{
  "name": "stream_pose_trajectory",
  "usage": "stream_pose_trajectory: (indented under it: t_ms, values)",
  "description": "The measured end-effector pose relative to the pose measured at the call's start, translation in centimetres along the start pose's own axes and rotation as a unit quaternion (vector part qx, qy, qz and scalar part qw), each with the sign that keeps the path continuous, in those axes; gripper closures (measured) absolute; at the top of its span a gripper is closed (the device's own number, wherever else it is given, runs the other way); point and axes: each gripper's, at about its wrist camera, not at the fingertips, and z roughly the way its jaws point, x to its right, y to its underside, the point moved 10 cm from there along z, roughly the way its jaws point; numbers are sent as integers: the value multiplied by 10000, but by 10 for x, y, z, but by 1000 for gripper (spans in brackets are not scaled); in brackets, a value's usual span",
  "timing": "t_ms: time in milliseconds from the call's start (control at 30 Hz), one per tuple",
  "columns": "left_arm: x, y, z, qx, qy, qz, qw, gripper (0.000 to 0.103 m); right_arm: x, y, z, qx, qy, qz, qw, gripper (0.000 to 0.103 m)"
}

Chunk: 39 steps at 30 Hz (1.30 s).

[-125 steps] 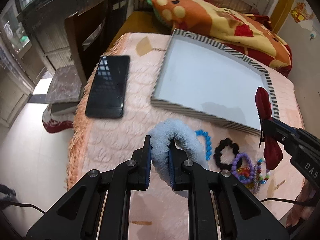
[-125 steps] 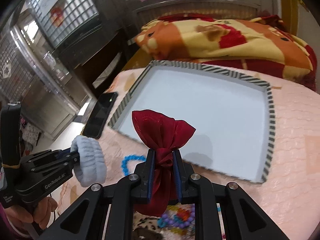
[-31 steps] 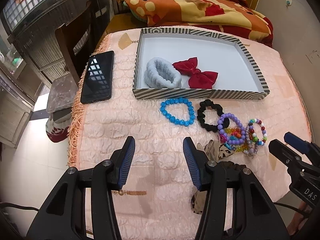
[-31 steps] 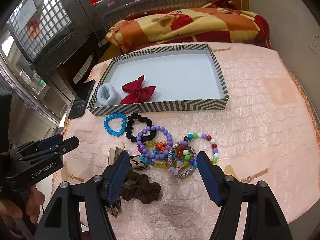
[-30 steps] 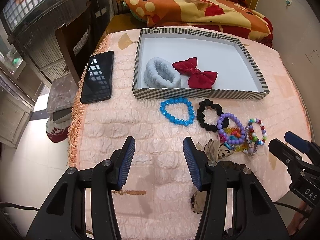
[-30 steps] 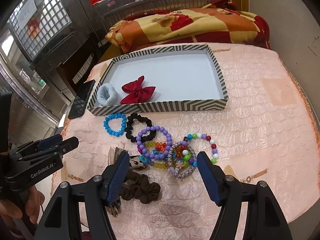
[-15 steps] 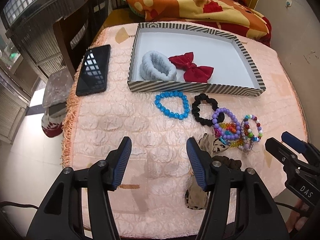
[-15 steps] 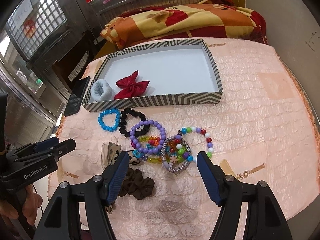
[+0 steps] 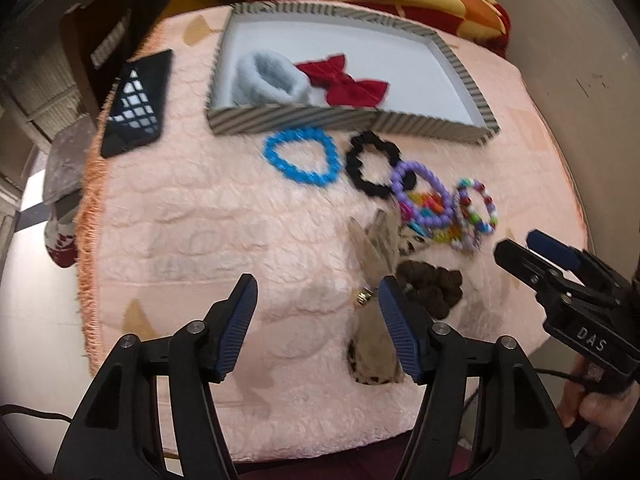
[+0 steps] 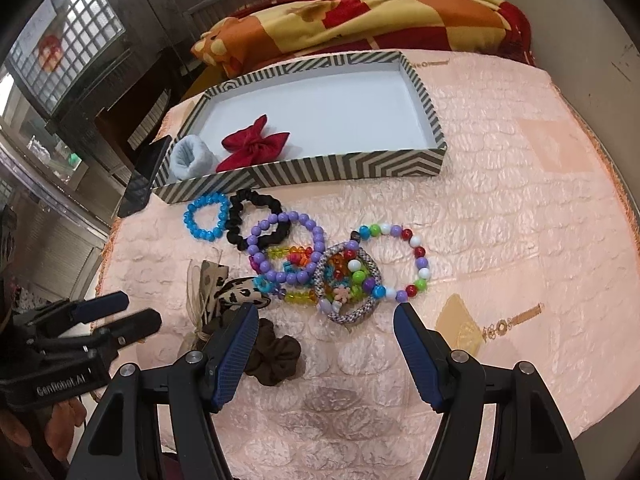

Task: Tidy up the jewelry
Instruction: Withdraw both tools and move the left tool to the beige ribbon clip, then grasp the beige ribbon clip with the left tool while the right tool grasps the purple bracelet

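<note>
The striped tray (image 9: 352, 122) (image 10: 320, 168) holds a grey scrunchie (image 9: 264, 76) and a red bow (image 9: 348, 84). In front of it on the pink cover lie a blue bead bracelet (image 10: 191, 224), a black scrunchie (image 10: 240, 236), a purple bracelet (image 10: 318, 240), a multicoloured bracelet (image 10: 418, 254), a woven bracelet (image 10: 374, 276), a leopard bow (image 9: 376, 240) and a brown scrunchie (image 9: 432, 284). My left gripper (image 9: 316, 284) hovers just left of the leopard bow, its jaws opening with nothing between them. My right gripper (image 10: 325, 310) stands open just short of the woven bracelet.
A black phone (image 9: 138, 100) lies left of the tray near the fringed table edge. An orange and yellow blanket (image 10: 360, 4) is heaped behind the table. A dark chair (image 9: 100, 32) stands at the far left. A wall runs along the right side.
Both grippers let go of the grey scrunchie and red bow, which now lie in the tray. Over the last second the left gripper's jaws widened as it sank and tipped toward the table.
</note>
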Motion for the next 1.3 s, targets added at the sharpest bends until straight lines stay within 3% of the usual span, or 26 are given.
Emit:
stream_pose_trajectory:
  t_ms: [267, 533, 633, 900, 1133, 1233, 1300]
  values:
    - [21, 4, 24, -270, 150, 264, 9992, 39, 6, -9, 4, 44, 109, -155, 9998, 35]
    - [24, 0, 47, -310, -43, 303, 9991, 39, 1, -32, 18, 118, 99, -458, 9988, 36]
    - [25, 0, 55, -369, -86, 324, 9988, 39, 0, -41, 29, 75, 30, -526, 9986, 47]
    - [21, 1, 57, -410, -100, 343, 9985, 40, -12, -51, 69, -247, -3, -1110, 9935, 59]
    - [12, -5, 58, -456, -212, 213, 9985, 40, -15, -49, 96, -479, 232, -1647, 9849, 71]
    - [13, -4, 63, -527, -188, 185, 9983, 40, -16, -50, 95, -398, 180, -1702, 9844, 93]
    - [15, -3, 65, -543, -165, 181, 9982, 42, -15, -52, 92, -385, 163, -1663, 9852, 94]
